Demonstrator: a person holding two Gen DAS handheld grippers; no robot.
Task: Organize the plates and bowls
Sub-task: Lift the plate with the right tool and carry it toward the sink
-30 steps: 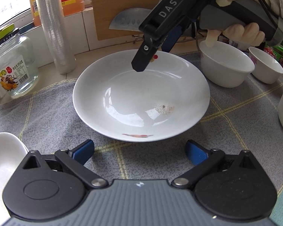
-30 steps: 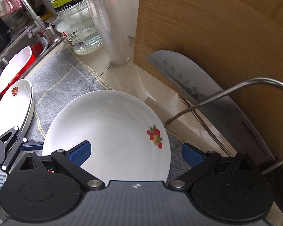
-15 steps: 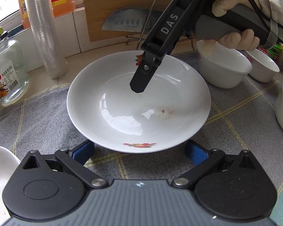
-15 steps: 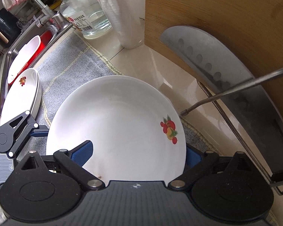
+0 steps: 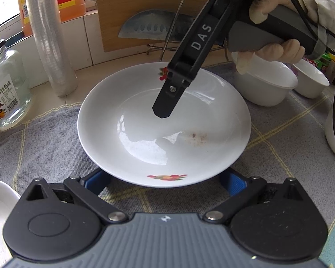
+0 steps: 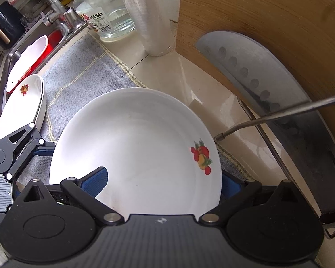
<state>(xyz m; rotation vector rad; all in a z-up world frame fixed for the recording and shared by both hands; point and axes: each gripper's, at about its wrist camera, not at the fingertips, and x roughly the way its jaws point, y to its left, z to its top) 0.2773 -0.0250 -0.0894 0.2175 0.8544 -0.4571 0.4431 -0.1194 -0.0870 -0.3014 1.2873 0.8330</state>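
The left gripper (image 5: 165,182) is low and level, its blue fingers (image 5: 96,179) spread wide; the right gripper (image 6: 160,184) points steeply down, fingers (image 6: 95,181) wide apart, held by a gloved hand (image 5: 277,24).

Two black hand-held grippers, blue-padded, one in a gloved hand

At the bottom of each wrist view, the left gripper (image 5: 165,179) and the right gripper (image 6: 163,184) show a grey ribbed body with a small white emblem at its middle, two round black housings, black linkage arms with silver pivot pins, and blue fingertips (image 5: 97,179). At upper right of the left view, the right gripper's black finger carries white letters "DAS" and a cross-head screw near its pointed tip, its handle is grey, black cables loop past it, and the right hand (image 5: 277,44) wears a cream glove under a pale sleeve.
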